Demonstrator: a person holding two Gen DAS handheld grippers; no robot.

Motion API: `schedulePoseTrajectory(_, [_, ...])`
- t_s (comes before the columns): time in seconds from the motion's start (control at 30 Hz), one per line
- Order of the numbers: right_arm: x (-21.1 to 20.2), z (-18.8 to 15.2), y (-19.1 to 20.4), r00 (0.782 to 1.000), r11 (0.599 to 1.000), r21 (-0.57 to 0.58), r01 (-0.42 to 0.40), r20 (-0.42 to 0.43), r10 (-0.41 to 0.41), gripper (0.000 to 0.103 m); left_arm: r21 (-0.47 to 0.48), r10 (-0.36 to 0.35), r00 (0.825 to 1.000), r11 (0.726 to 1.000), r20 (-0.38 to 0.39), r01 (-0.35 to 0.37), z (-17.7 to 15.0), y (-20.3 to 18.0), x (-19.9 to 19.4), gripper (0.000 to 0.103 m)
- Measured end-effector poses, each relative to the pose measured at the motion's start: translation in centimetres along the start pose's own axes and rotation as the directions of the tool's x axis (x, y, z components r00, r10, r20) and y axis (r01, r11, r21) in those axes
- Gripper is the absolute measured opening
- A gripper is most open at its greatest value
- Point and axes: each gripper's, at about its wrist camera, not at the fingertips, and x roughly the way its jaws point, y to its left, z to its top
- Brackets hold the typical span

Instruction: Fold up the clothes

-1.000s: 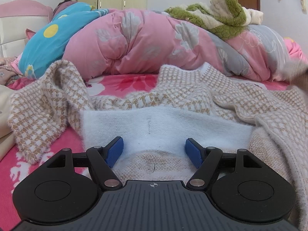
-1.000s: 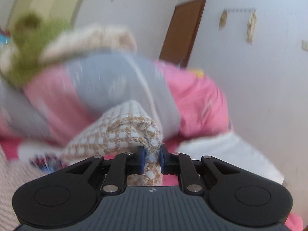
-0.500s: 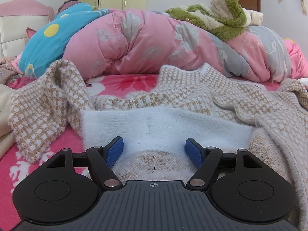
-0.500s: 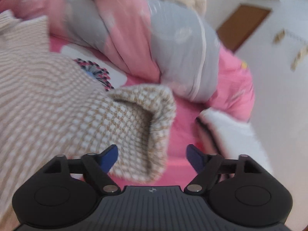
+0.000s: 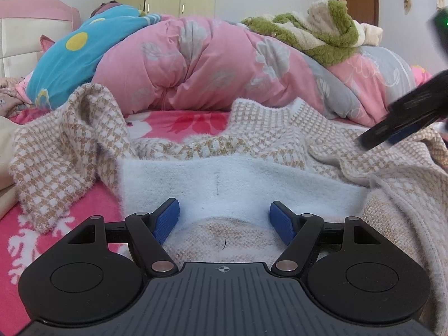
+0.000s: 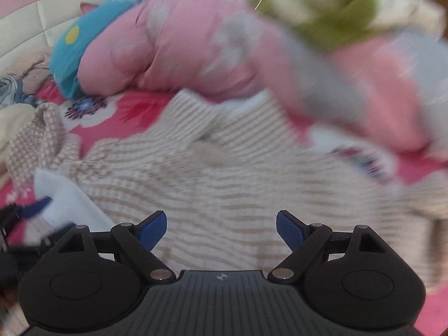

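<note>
Pink bed point(image 5: 179, 123): left gripper point(image 5: 224, 218) jaws wide over sweater point(image 5: 240, 179); right gripper point(image 6: 221, 229) likewise (both empty).

The right wrist view is smeared by motion: the pink quilt point(image 6: 196, 56) and the green fleece point(image 6: 322, 8) on top of it are soft blurs, and the sweater point(image 6: 238, 184) shows only as streaked stripes, its weave unreadable. At that picture's near left edge the left gripper point(image 6: 36, 210) is a dark blur, cut off by the frame. In the left wrist view the right gripper point(image 5: 406, 123) enters from the far right, blurred and cropped, so its fingertips cannot be made out. The sweater's right side point(image 5: 406, 196) runs past the edge, and its near hem is hidden behind the gripper body.
</note>
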Motion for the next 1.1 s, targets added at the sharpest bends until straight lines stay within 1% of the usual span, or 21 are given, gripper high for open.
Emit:
schedulePoseTrajectory(0.03, [1.8, 0.5, 0.5, 0.999, 0.999, 0.029, -0.021, -0.044, 0.022, 0.085, -0.002, -0.001, 1.000, 1.000, 0.001, 0.001, 0.0, 0.0, 0.0, 0.072])
schedulePoseTrajectory(0.07, [3.1, 0.6, 0.6, 0.996, 0.998, 0.057, -0.028, -0.081, 0.033, 0.081, -0.002, -0.002, 1.000, 1.000, 0.002, 0.002, 0.0, 0.0, 0.0, 0.072])
schedulePoseTrajectory(0.13, [5.2, 0.5, 0.2, 0.990, 0.994, 0.104, -0.016, -0.137, 0.030, 0.070, -0.003, -0.003, 1.000, 1.000, 0.004, 0.003, -0.1, 0.1, 0.0, 0.072])
schedulePoseTrajectory(0.17, [6.3, 0.4, 0.0, 0.986, 0.992, 0.127, -0.009, -0.165, 0.030, 0.062, -0.004, -0.004, 1.000, 1.000, 0.005, 0.004, -0.1, 0.1, 0.0, 0.072])
schedulePoseTrajectory(0.2, [7.0, 0.3, -0.2, 0.983, 0.990, 0.144, -0.005, -0.182, 0.032, 0.058, -0.004, -0.004, 1.000, 1.000, 0.006, 0.004, -0.1, 0.1, 0.0, 0.072])
schedulePoseTrajectory(0.23, [6.8, 0.2, -0.4, 0.985, 0.989, 0.145, -0.010, -0.168, 0.035, 0.054, -0.005, -0.005, 1.000, 1.000, 0.007, 0.005, -0.1, 0.1, 0.0, 0.072])
schedulePoseTrajectory(0.3, [5.8, 0.1, -0.9, 0.990, 0.986, 0.165, 0.008, -0.137, 0.015, 0.024, -0.005, -0.004, 1.000, 1.000, 0.007, 0.004, -0.1, 0.1, 0.0, 0.072])
schedulePoseTrajectory(0.33, [4.9, 0.3, -1.6, 0.995, 0.983, 0.184, 0.015, -0.102, 0.004, 0.023, -0.005, -0.004, 1.000, 1.000, 0.007, 0.004, -0.1, 0.0, 0.0, 0.072])
schedulePoseTrajectory(0.37, [3.9, 0.5, -2.3, 0.998, 0.979, 0.203, 0.020, -0.068, -0.007, 0.020, -0.005, -0.004, 1.000, 1.000, 0.007, 0.004, -0.1, 0.1, 0.0, 0.072])
schedulePoseTrajectory(0.43, [2.0, 0.8, -3.7, 1.000, 0.970, 0.241, 0.029, 0.001, -0.030, 0.019, -0.005, -0.005, 1.000, 1.000, 0.007, 0.005, -0.1, 0.1, 0.0, 0.072])
schedulePoseTrajectory(0.53, [-0.9, 1.3, -5.8, 0.992, 0.953, 0.299, 0.037, 0.102, -0.071, 0.018, -0.005, -0.004, 1.000, 1.000, 0.007, 0.004, -0.1, 0.1, 0.0, 0.072])
schedulePoseTrajectory(0.63, [-4.5, 2.3, -9.1, 0.973, 0.925, 0.378, 0.028, 0.201, -0.112, 0.018, -0.004, -0.004, 1.000, 1.000, 0.008, 0.004, -0.2, 0.0, -0.1, 0.072])
schedulePoseTrajectory(0.7, [-6.3, 2.7, -11.4, 0.958, 0.907, 0.420, 0.035, 0.243, -0.150, 0.018, -0.003, -0.003, 1.000, 1.000, 0.009, 0.003, -0.2, 0.0, -0.1, 0.072])
schedulePoseTrajectory(0.8, [-7.7, 2.3, -15.5, 0.940, 0.868, 0.494, 0.049, 0.271, -0.207, 0.017, -0.001, -0.003, 1.000, 1.000, 0.008, 0.003, -0.2, 0.0, 0.0, 0.072])
schedulePoseTrajectory(0.93, [-8.4, 0.9, -21.0, 0.921, 0.797, 0.602, 0.049, 0.281, -0.268, 0.017, -0.001, -0.004, 1.000, 1.000, 0.008, 0.004, -0.2, 0.0, 0.0, 0.072])
schedulePoseTrajectory(1.03, [-7.3, -1.4, -24.7, 0.921, 0.730, 0.683, 0.027, 0.266, -0.284, 0.017, -0.001, -0.004, 1.000, 1.000, 0.008, 0.004, -0.2, 0.0, 0.0, 0.073])
schedulePoseTrajectory(1.1, [-5.9, -3.1, -27.0, 0.927, 0.677, 0.736, 0.018, 0.242, -0.287, 0.017, 0.000, -0.003, 1.000, 1.000, 0.008, 0.003, -0.2, 0.1, 0.0, 0.073])
